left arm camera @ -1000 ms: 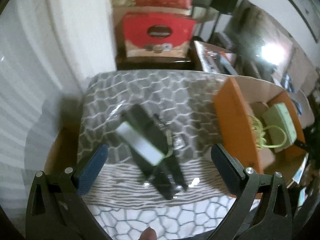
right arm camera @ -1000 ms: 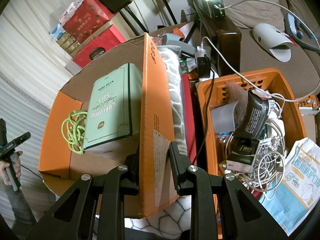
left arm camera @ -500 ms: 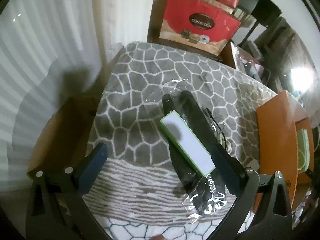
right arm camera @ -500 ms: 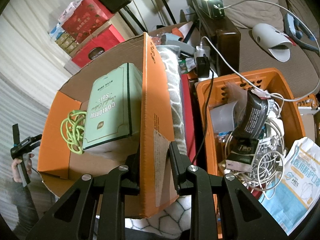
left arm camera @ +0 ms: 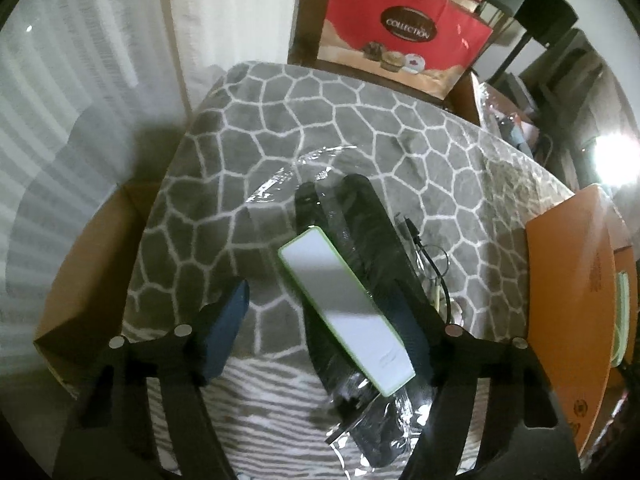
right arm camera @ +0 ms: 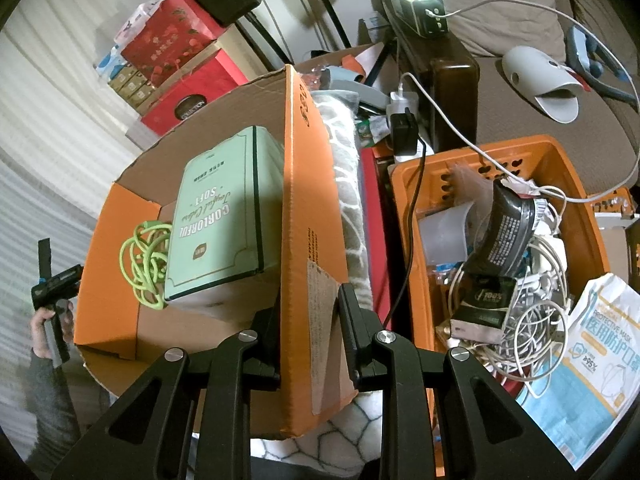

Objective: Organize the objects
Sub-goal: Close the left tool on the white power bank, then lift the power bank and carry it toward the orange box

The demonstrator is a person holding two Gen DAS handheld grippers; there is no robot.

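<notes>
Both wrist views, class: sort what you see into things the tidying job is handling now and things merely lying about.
In the job:
- left gripper, open around the white and green power bank
- right gripper, clamping the orange cardboard box
- mint box and green cable inside it

Lying about:
- red gift box
- orange basket
- mask packet

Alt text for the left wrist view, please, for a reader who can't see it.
The open left gripper straddles a white, green-edged power bank lying on black items in a clear bag on a grey patterned blanket. An orange box stands at right.
</notes>
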